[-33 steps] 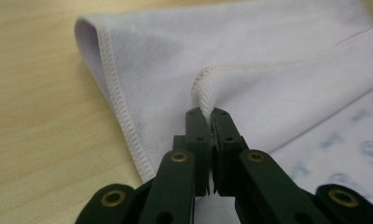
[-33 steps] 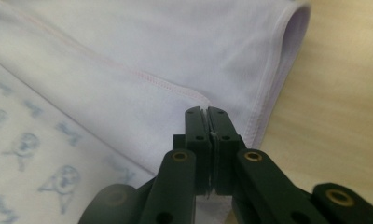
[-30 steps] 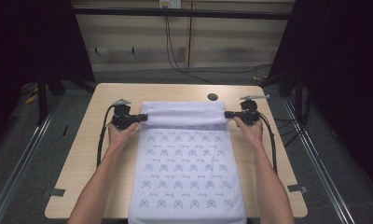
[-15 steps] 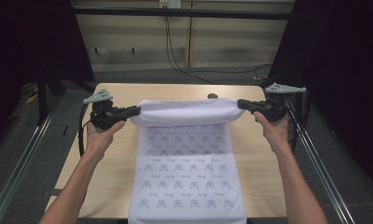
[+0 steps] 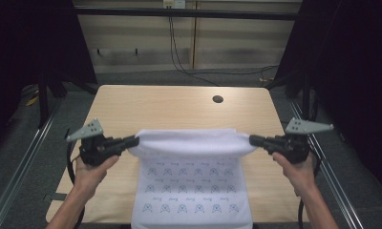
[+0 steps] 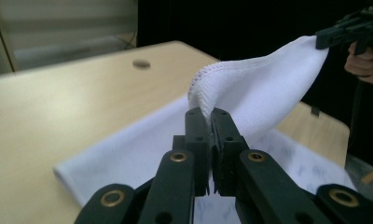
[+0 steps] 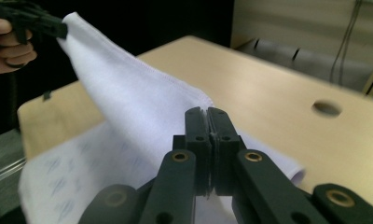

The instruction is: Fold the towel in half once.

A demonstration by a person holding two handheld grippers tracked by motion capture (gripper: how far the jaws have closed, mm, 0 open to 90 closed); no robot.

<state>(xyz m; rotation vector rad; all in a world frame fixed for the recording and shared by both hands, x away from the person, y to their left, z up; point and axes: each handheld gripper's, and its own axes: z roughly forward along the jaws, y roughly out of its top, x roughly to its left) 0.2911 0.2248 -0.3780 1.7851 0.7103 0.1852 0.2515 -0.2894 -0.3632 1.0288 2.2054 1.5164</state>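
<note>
We hold the cloth taut above the tabletop — left gripper and right gripper each clamped on a corner.

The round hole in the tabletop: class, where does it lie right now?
In the high view the round hole lies toward the table's far right, beyond the lifted cloth, nearer the right gripper.

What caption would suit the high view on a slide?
Two hand-held grippers, left gripper and right gripper, lift a white printed cloth over a wooden table.
</note>
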